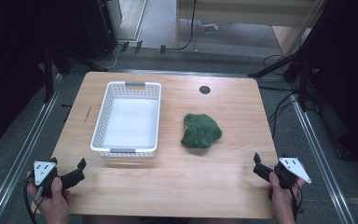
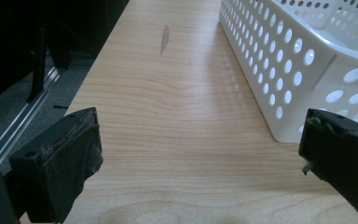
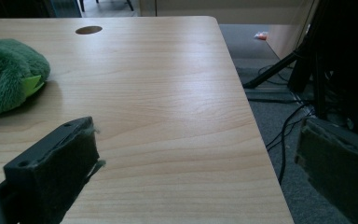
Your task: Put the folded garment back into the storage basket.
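A white perforated basket [image 1: 103,112] stands empty on the left half of the wooden table [image 1: 177,182]; its near corner [image 2: 298,79] fills the upper right of the left gripper view. A green plush toy [image 1: 200,131] lies to the right of the basket, and its edge [image 3: 7,74] appears at the left of the right gripper view. My left gripper [image 1: 77,170] rests at the table's front left corner, open, with bare wood between its jaws [image 2: 200,154]. My right gripper [image 1: 259,164] sits at the front right edge, open [image 3: 196,163], nothing between its jaws.
A round cable hole [image 1: 204,89] lies near the table's far edge. Metal rails [image 1: 25,149] run along both sides of the table on the grey floor. Black stands and cables [image 1: 284,70] crowd the right rear. The table's right edge [image 3: 256,140] passes between my right jaws.
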`<control>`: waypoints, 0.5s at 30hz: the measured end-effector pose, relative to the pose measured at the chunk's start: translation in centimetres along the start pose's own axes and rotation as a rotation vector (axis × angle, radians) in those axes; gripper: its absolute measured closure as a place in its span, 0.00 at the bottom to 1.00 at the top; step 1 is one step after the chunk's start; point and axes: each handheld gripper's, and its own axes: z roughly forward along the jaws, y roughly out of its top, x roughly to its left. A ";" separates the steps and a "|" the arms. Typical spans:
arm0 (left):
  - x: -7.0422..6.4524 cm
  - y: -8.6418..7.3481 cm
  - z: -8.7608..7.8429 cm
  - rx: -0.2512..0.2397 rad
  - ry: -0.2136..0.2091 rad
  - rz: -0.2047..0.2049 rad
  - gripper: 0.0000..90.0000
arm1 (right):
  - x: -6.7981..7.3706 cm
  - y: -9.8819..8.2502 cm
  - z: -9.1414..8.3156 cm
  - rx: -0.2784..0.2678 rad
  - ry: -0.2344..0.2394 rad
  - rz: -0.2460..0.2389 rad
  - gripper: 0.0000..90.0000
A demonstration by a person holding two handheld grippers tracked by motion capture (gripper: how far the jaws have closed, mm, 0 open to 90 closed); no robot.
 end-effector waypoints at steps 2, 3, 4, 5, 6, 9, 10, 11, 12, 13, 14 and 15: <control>0.0 0.0 0.0 -0.002 0.002 0.002 0.00 | 0.1 0.0 0.0 -0.002 0.001 -0.008 0.00; 0.0 0.0 -0.1 -0.004 0.004 0.003 0.00 | 0.1 0.0 0.0 -0.002 0.001 -0.008 0.00; 0.0 0.0 -0.1 -0.005 0.004 0.006 0.00 | 0.1 0.0 0.0 -0.001 0.001 -0.007 0.00; -0.1 -0.1 -0.1 -0.009 0.007 0.007 0.00 | 0.1 0.0 0.0 -0.001 0.001 -0.005 0.00; -0.1 -0.1 -0.2 -0.010 0.011 0.012 0.00 | 0.1 0.0 0.0 -0.002 0.001 -0.001 0.00; 0.0 0.0 -0.3 -0.015 0.016 0.006 0.00 | 0.1 0.0 0.1 -0.001 0.002 -0.004 0.00; 0.1 0.2 -0.5 -0.023 0.019 0.000 0.00 | 0.1 0.0 0.1 -0.002 0.002 -0.007 0.00; 0.1 0.3 -0.6 -0.028 0.017 -0.008 0.00 | 0.1 0.0 0.1 -0.002 0.003 -0.008 0.00; 0.1 0.3 -0.6 -0.028 0.017 -0.008 0.00 | 0.1 0.0 0.1 0.000 0.004 -0.009 0.00; 0.2 0.6 -0.9 -0.040 0.013 -0.021 0.00 | 0.1 0.0 0.1 0.000 0.004 -0.010 0.00; 0.2 0.8 -1.1 -0.045 0.011 -0.025 0.00 | 0.1 0.0 0.1 0.001 0.005 -0.010 0.00; 0.2 0.8 -1.1 -0.045 0.011 -0.025 0.00 | 0.1 0.0 0.1 0.002 0.007 -0.010 0.00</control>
